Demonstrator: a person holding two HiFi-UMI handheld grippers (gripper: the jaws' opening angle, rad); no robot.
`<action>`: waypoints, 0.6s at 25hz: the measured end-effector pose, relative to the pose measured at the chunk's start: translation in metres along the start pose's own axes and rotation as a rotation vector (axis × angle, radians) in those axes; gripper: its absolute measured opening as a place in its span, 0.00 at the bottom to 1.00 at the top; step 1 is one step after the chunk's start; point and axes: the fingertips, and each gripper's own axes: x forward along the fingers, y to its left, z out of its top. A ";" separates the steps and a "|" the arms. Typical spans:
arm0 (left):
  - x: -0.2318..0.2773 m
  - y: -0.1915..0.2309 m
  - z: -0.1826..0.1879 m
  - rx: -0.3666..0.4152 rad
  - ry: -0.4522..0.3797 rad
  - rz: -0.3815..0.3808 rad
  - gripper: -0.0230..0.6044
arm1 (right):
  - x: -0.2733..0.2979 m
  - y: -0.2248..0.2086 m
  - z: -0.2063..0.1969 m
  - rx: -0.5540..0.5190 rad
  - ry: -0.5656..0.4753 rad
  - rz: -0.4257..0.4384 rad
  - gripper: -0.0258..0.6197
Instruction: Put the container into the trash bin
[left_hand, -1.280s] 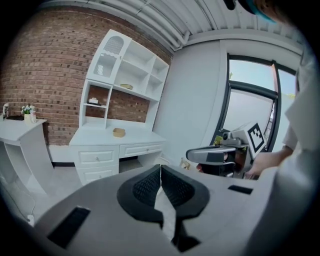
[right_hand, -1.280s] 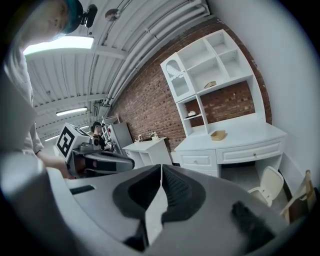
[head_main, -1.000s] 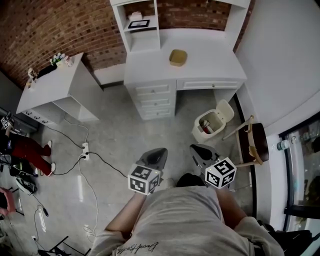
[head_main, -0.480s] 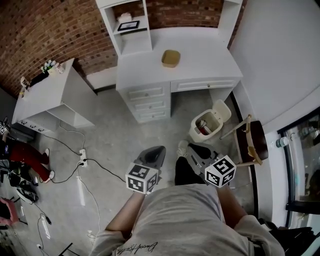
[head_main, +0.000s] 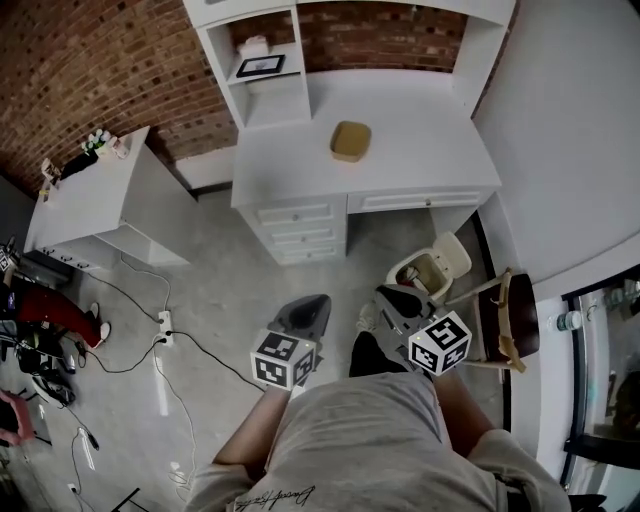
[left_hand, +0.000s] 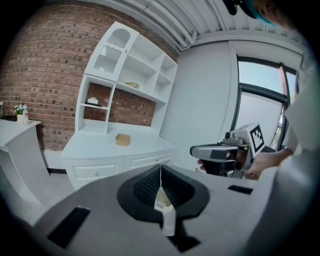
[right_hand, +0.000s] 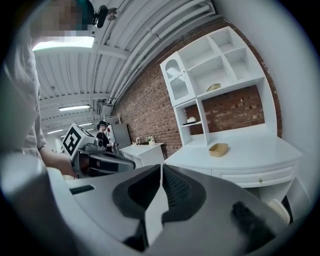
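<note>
A tan, shallow container (head_main: 351, 140) sits on the white desk (head_main: 420, 150); it also shows far off as the container (left_hand: 122, 139) in the left gripper view and the container (right_hand: 218, 149) in the right gripper view. A cream trash bin (head_main: 428, 270) with its lid up stands on the floor at the desk's right end. My left gripper (head_main: 312, 306) is shut and empty, held near my chest. The right gripper (head_main: 395, 298) is shut too, beside the bin. Both jaws are pressed together, as with the left gripper (left_hand: 160, 172) and the right gripper (right_hand: 161, 172).
A wooden chair (head_main: 505, 305) stands right of the bin by the wall. A second white table (head_main: 95, 195) sits at left. Cables (head_main: 175, 330) and a power strip lie on the grey floor. A person in red (head_main: 45, 310) is at the far left edge.
My head view has shifted toward the desk; the desk and container sit lower in frame, and the bin is nearer the right gripper. Both grippers stay shut.
</note>
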 end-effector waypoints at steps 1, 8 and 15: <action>0.010 0.007 0.006 -0.006 0.003 0.008 0.07 | 0.007 -0.013 0.005 -0.001 0.001 0.000 0.09; 0.075 0.048 0.050 -0.037 0.015 0.051 0.07 | 0.054 -0.090 0.041 0.007 0.023 0.032 0.09; 0.156 0.073 0.094 -0.046 0.016 0.092 0.07 | 0.091 -0.169 0.069 0.009 0.034 0.090 0.09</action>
